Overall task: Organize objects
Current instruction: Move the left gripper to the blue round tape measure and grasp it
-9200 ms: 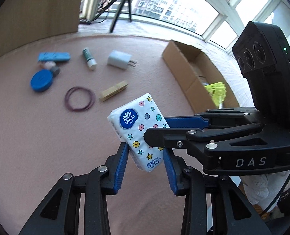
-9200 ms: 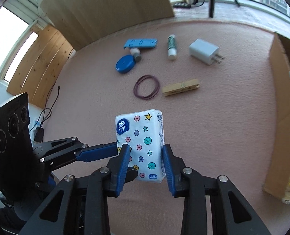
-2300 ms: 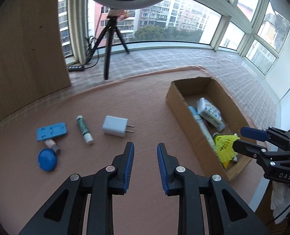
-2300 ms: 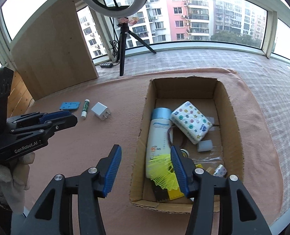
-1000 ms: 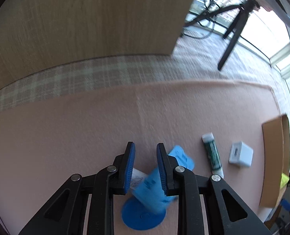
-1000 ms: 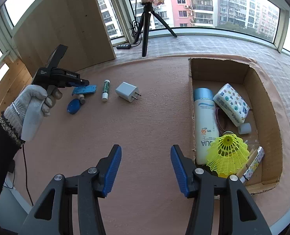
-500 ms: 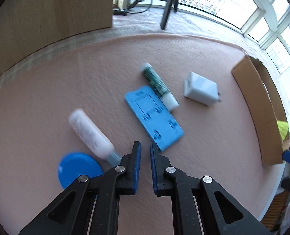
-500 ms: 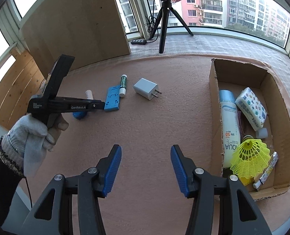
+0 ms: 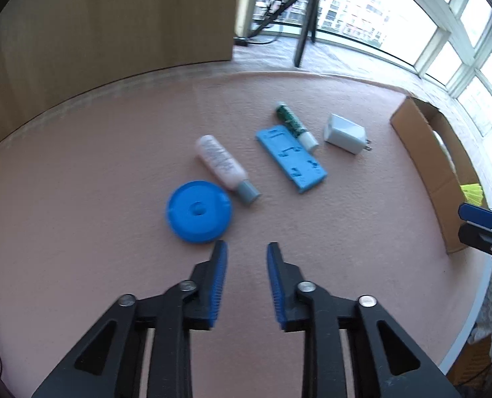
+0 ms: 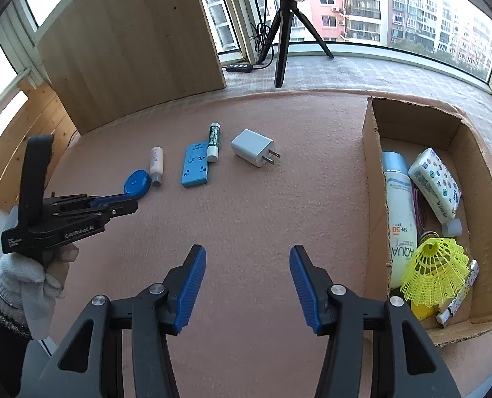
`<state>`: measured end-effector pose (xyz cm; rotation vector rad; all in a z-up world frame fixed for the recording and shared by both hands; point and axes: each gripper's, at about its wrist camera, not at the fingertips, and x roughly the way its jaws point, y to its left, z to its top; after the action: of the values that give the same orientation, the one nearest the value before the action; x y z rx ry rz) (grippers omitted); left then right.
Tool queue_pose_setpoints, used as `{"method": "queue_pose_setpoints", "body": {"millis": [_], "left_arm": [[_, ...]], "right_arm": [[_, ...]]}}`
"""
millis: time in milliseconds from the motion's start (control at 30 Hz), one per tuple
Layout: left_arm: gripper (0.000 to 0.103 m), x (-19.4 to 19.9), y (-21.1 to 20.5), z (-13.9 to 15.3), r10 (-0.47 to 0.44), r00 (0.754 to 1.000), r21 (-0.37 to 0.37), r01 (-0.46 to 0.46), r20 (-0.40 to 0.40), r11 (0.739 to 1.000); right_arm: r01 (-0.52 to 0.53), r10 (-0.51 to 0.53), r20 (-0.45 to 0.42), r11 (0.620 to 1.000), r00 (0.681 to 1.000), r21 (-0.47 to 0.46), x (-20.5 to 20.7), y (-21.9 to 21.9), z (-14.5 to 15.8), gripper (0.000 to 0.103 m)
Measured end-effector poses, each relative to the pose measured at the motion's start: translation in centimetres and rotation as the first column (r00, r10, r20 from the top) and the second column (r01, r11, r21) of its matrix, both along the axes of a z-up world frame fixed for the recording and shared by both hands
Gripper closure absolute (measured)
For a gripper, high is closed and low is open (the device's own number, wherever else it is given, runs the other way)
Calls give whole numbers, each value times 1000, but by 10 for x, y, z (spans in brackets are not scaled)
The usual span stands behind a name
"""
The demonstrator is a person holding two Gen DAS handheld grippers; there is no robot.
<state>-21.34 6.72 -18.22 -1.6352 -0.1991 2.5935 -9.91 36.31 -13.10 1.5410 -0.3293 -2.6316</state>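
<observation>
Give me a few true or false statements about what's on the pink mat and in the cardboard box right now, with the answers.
1. The yellow shuttlecock lies in the cardboard box. True.
2. The white charger is in the box. False: it lies on the mat.
3. The left gripper holds the blue round lid. False: its jaws are open and empty.
4. The right gripper is open and empty. True.
5. The green tube stands upright. False: it lies flat.

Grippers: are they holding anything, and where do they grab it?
Nothing is held. The left gripper has just been opening, with nothing between its jaws. The right gripper is open and empty too.
</observation>
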Motion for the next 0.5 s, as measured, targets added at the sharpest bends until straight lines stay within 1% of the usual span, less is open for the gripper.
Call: {"method": "queue_pose_setpoints", "body": {"millis": [167, 233, 300, 367, 467, 500], "left_arm": [[70, -16, -15, -9, 41, 999, -12, -41, 9, 999], [69, -16, -26, -9, 53, 999, 2, -54, 10, 999], [63, -19, -30, -9, 57, 998, 4, -57, 10, 998], [59, -21, -32, -4, 49, 999, -7, -49, 0, 999], [45, -26, -27, -3, 29, 1000, -37, -30, -9, 999], [45, -28, -26, -5, 22, 1000, -40, -23, -8, 999]], "right_arm": [[-11, 11, 15, 1000, 1000, -21, -18, -2, -9, 54], [-14, 14, 17, 1000, 1000, -25, -25, -3, -12, 54], [-18, 19, 21, 999, 1000, -34, -33, -6, -14, 54], [-24, 25, 21, 999, 999, -34, -39, -10, -15, 54], [-38, 39, 25, 999, 999, -37, -50, -17, -18, 54], [-42, 43, 28, 998, 999, -44, -54, -19, -18, 54]]}}
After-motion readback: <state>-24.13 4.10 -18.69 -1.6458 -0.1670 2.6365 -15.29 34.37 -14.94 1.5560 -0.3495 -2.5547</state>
